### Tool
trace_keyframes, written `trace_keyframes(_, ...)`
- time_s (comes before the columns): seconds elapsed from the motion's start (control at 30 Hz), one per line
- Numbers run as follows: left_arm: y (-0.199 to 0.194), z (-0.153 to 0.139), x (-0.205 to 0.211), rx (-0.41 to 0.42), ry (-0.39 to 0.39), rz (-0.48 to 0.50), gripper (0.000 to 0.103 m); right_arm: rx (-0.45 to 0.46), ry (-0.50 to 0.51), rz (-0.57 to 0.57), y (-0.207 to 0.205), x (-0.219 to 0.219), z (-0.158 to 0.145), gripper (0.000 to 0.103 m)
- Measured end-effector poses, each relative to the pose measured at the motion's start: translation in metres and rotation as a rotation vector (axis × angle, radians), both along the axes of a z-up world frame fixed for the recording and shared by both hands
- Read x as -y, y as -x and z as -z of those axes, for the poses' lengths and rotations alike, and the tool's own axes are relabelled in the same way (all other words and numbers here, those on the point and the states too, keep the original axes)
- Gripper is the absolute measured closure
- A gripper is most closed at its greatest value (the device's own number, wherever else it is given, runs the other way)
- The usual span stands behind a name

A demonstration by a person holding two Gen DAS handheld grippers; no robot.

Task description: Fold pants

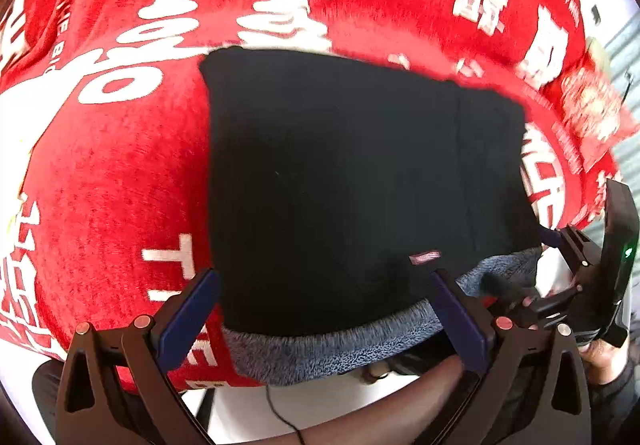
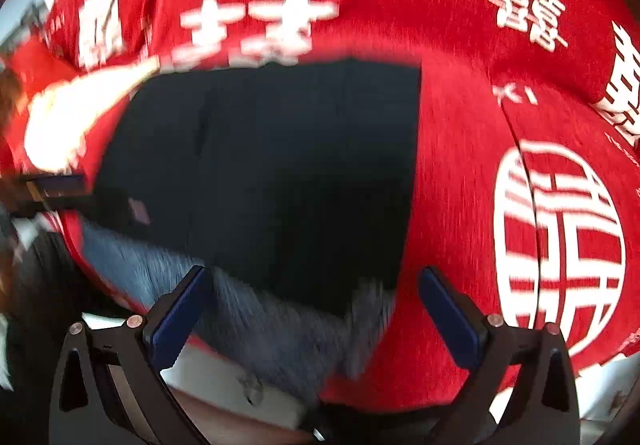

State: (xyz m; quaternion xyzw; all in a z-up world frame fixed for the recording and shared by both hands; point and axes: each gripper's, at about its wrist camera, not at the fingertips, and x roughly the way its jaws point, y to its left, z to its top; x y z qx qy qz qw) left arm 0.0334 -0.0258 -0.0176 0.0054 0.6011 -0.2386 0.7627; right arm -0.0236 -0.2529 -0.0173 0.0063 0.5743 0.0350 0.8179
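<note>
1. Red blanket (image 1: pixel 100 173) with white lettering covers everything.
2. Both my left gripper (image 1: pixel 326 309) and right gripper (image 2: pixel 312 305) gape wide, holding nothing.
3. Folded black pants (image 1: pixel 340 185) lie just beyond, fuzzy grey lining at the near edge.

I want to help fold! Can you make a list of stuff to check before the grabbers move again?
1. Left gripper open, nothing pinched: ok.
2. Right gripper open, nothing pinched: ok.
3. Black pants folded into a flat block on the red blanket: ok.
4. Grey fleecy lining sticks out at the near edge, past the black: not ok if a tidy fold is wanted.
5. Near edge lies between each gripper's fingers, ready to grab: ok.
6. Pants smooth underneath: cannot tell.
</note>
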Motion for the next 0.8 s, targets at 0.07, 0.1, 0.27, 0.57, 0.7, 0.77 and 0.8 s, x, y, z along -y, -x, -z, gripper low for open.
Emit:
trace_keyframes(0.07, -0.002, 0.019, 0.007, -0.02, -0.064, 0.004, 0.0, -0.089, 0.022, -0.012, 0.002, -0.002, 0.024, 0.0)
trace_keyframes(0.1, -0.003, 0.018, 0.006, -0.02, -0.055, -0.005, 0.0, -0.133, 0.024, 0.004, 0.0, 0.0, 0.033, 0.0)
trace_keyframes(0.27, -0.002, 0.005, 0.004, 0.014, -0.06, -0.004, 0.0, 0.006, 0.044, 0.037, -0.003, 0.0, -0.018, 0.0)
trace_keyframes(0.57, -0.002, 0.012, 0.008, 0.016, -0.073, -0.014, 0.0, 0.237, 0.081, -0.035, -0.033, -0.033, -0.101, 0.0)
trace_keyframes(0.7, -0.004, 0.012, 0.007, 0.016, -0.075, -0.015, 0.0, 0.3, -0.079, 0.001, -0.041, -0.023, -0.126, 0.0)
trace_keyframes(0.77, -0.004, 0.014, 0.008, 0.018, -0.077, -0.015, 0.0, 0.272, -0.154, 0.001, -0.048, -0.023, -0.117, 0.0)
trace_keyframes(0.8, -0.002, 0.013, 0.008, 0.018, -0.077, -0.016, 0.0, 0.238, -0.181, 0.0, -0.056, -0.025, -0.104, 0.0)
